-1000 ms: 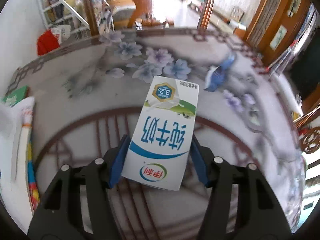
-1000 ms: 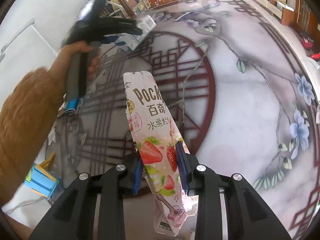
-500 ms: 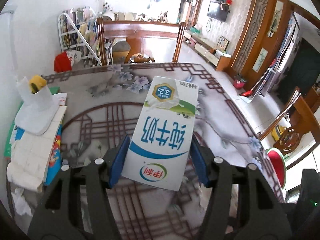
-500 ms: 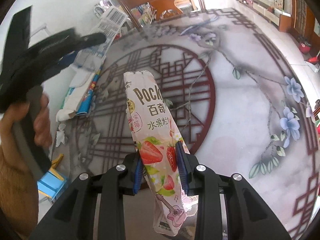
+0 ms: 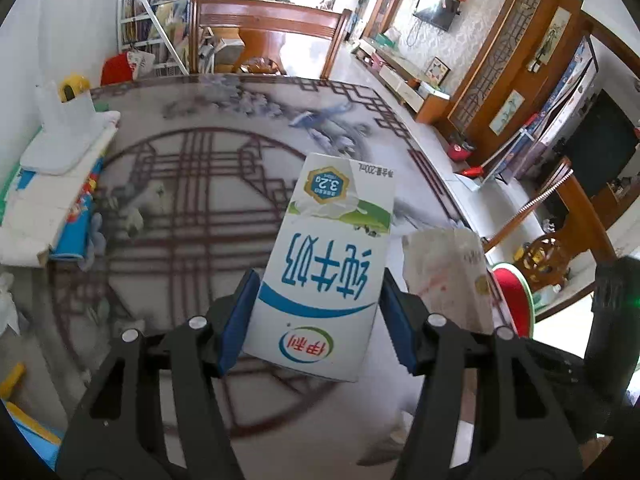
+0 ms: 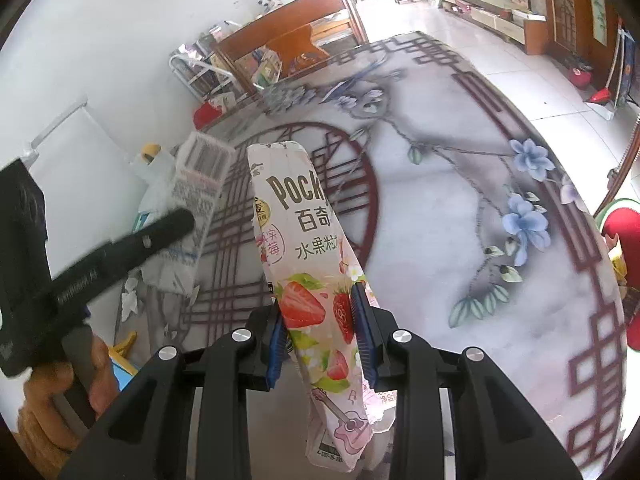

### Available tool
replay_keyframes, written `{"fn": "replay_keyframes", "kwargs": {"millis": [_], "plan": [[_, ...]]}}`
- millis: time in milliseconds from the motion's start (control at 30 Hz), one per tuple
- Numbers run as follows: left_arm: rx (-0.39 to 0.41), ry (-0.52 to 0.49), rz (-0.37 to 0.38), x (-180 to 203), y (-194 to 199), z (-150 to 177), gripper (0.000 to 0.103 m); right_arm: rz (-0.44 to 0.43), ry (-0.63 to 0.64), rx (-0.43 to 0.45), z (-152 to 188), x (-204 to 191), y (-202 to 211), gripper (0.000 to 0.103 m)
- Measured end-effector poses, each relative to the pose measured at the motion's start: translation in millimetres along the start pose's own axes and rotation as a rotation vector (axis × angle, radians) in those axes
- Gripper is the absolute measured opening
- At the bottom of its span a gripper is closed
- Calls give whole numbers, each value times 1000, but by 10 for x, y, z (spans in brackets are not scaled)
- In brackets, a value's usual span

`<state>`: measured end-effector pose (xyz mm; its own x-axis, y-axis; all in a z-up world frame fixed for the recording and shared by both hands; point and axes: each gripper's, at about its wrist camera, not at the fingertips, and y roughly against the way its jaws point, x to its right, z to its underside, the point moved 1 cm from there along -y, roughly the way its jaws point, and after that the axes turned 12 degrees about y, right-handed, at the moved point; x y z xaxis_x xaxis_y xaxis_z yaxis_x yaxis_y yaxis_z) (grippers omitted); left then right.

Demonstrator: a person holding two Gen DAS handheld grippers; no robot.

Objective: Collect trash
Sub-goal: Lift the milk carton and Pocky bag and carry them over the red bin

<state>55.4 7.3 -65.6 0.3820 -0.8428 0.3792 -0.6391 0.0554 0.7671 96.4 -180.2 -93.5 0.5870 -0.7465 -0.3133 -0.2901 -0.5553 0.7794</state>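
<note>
My left gripper (image 5: pixel 318 322) is shut on a white and blue milk carton (image 5: pixel 324 264), held above the patterned round table (image 5: pixel 168 200). In the right wrist view that same carton (image 6: pixel 198 196) shows at the left, in the black left gripper with a hand on its grip. My right gripper (image 6: pixel 320 330) is shut on a pink Pocky strawberry wrapper (image 6: pixel 308 256), flattened and standing up between the blue pads. The wrapper (image 5: pixel 448 276) also appears just right of the carton in the left wrist view.
Stacked papers and a white bag (image 5: pixel 60 136) lie at the table's left edge, with crumpled tissue (image 6: pixel 130 300) nearby. A wooden chair (image 5: pixel 264 36) stands behind the table, another with a red cushion (image 5: pixel 516 292) at the right. Blue flowers (image 6: pixel 524 216) are printed on the tabletop.
Both grippers rose with their loads. The left gripper pulled back from the table's far side so the whole table shows; in the right wrist view it came closer to the wrapper.
</note>
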Motion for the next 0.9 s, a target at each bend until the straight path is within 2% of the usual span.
{"fn": "replay_keyframes", "kwargs": {"millis": [600, 733, 900], "plan": [[1, -37, 16, 410, 40, 222, 57, 6, -28, 23, 198, 273, 306, 29], [-2, -45, 18, 507, 36, 254, 50, 11, -32, 34, 211, 344, 373, 29], [-22, -51, 18, 592, -36, 316, 48, 16, -46, 38, 265, 451, 451, 29]]}}
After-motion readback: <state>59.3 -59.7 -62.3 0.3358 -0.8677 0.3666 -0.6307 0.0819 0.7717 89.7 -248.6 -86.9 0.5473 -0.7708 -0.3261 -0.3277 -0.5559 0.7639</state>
